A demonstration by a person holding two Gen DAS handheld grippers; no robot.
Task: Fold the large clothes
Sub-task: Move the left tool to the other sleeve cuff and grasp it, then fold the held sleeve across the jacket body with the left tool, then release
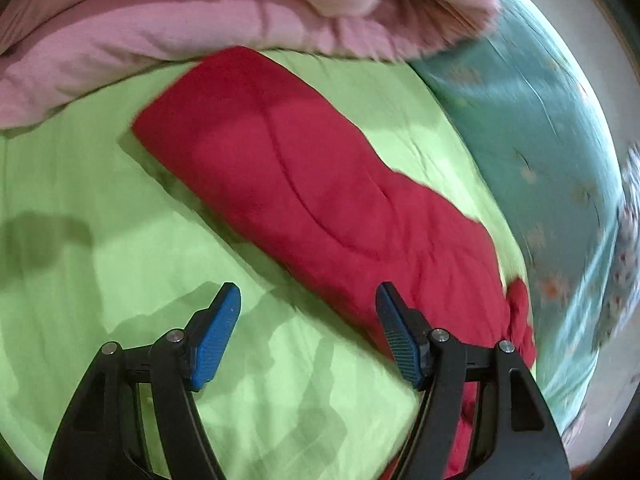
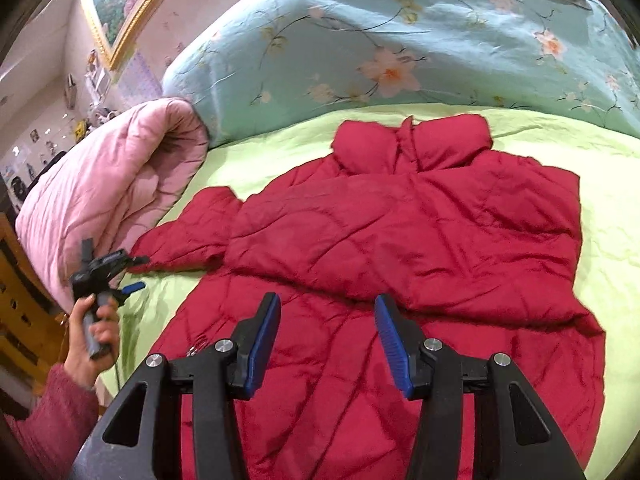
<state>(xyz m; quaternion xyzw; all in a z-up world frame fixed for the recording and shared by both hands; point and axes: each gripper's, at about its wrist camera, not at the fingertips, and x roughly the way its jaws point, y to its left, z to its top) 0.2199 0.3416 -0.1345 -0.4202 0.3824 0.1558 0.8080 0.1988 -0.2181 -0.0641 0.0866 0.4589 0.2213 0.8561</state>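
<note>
The left tongs (image 1: 308, 296) stand spread with nothing between them, over the green sheet (image 1: 80, 184) just beside a sleeve (image 1: 304, 168) of the red jacket (image 2: 400, 240). The right tongs (image 2: 326, 308) are also spread and empty, above the jacket's lower part. The jacket lies flat on the bed, collar (image 2: 412, 140) toward the floral quilt (image 2: 400, 40), pink quilt (image 2: 104, 184) at its left.

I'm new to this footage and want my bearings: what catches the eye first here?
A big red padded jacket lies spread on the lime-green bedsheet, collar toward a floral teal quilt at the back. A rolled pink quilt sits at the left edge. Both grippers are open and empty: the right gripper over the jacket's body, the left gripper near its outstretched sleeve.
</note>
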